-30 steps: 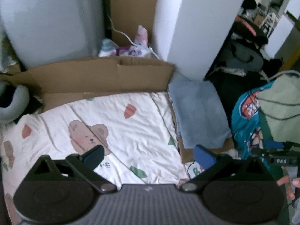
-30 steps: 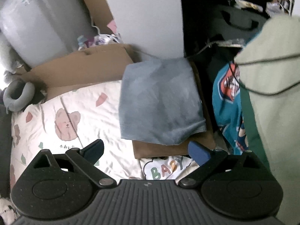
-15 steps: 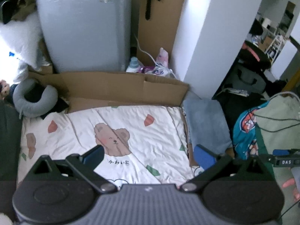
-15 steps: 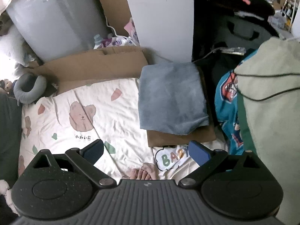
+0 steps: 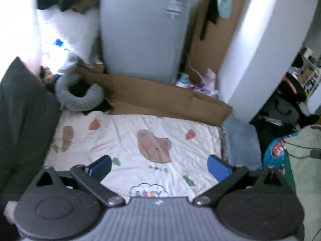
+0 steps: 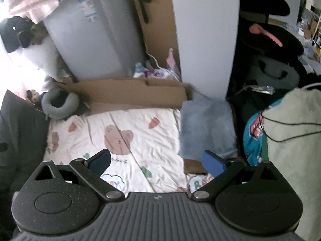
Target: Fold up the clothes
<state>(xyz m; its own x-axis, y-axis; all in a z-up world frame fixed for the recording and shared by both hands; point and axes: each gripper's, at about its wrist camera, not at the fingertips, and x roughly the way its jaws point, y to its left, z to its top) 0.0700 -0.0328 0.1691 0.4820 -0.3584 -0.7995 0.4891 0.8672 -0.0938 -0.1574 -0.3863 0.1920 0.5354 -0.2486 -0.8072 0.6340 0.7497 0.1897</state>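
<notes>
A folded blue-grey cloth (image 6: 206, 128) lies on a piece of cardboard at the right edge of a white bear-print sheet (image 6: 140, 140). It also shows in the left wrist view (image 5: 242, 142), right of the same sheet (image 5: 130, 140). My left gripper (image 5: 159, 165) is open and empty, held high above the sheet. My right gripper (image 6: 156, 161) is open and empty, above the sheet's near right part, with its right finger over the cloth's near corner.
A flattened cardboard box (image 6: 136, 94) lies behind the sheet, with a grey appliance (image 5: 142, 30) and a white pillar (image 6: 206, 40) behind it. A grey neck pillow (image 5: 78, 96) sits at back left. A pale green garment (image 6: 295, 140) and a teal printed one (image 6: 252, 138) lie at right.
Both grippers have risen and pulled back from the sheet and the folded cloth, so more of the room shows. Both stay open and empty.
</notes>
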